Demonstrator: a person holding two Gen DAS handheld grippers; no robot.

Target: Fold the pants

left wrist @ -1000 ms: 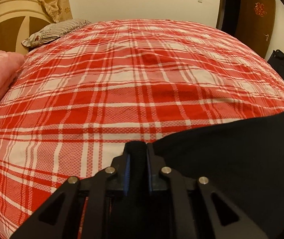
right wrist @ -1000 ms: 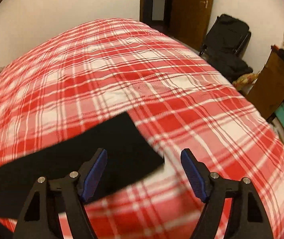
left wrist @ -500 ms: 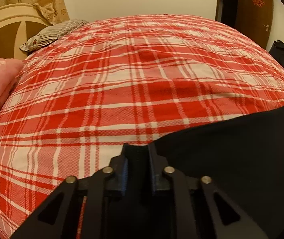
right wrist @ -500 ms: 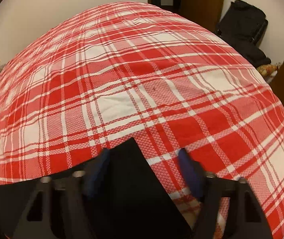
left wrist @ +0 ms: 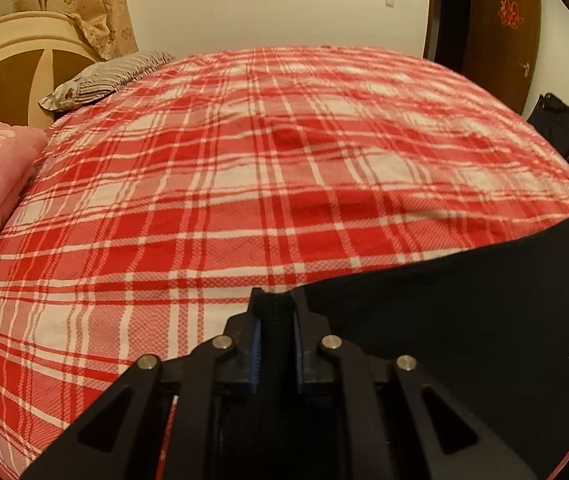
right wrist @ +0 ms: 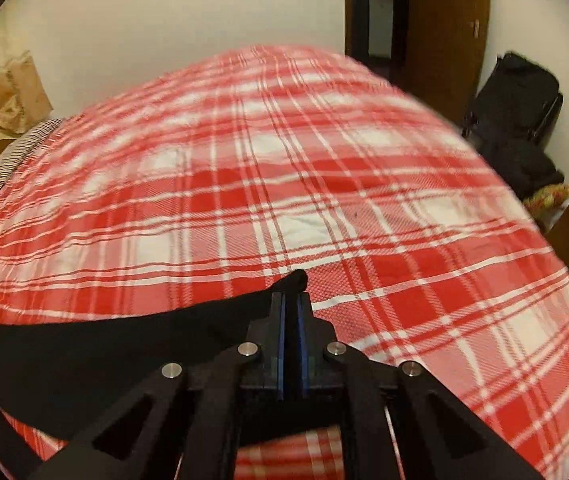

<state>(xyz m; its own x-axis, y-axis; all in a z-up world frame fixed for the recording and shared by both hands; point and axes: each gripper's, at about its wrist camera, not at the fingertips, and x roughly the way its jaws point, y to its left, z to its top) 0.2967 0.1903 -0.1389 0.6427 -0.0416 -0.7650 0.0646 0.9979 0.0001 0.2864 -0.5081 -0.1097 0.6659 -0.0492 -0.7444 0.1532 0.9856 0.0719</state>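
Left wrist: left gripper (left wrist: 275, 312), right gripper (right wrist: 291, 300) both clamp black pants (left wrist: 464, 300), stretched taut.

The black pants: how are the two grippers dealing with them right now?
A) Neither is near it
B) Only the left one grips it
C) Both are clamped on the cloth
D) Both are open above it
C: the left gripper and the right gripper each have their jaws closed on an edge of the pants, which stretch over the bed.

left gripper (left wrist: 275, 312) clamped, right gripper (right wrist: 291, 308) clamped
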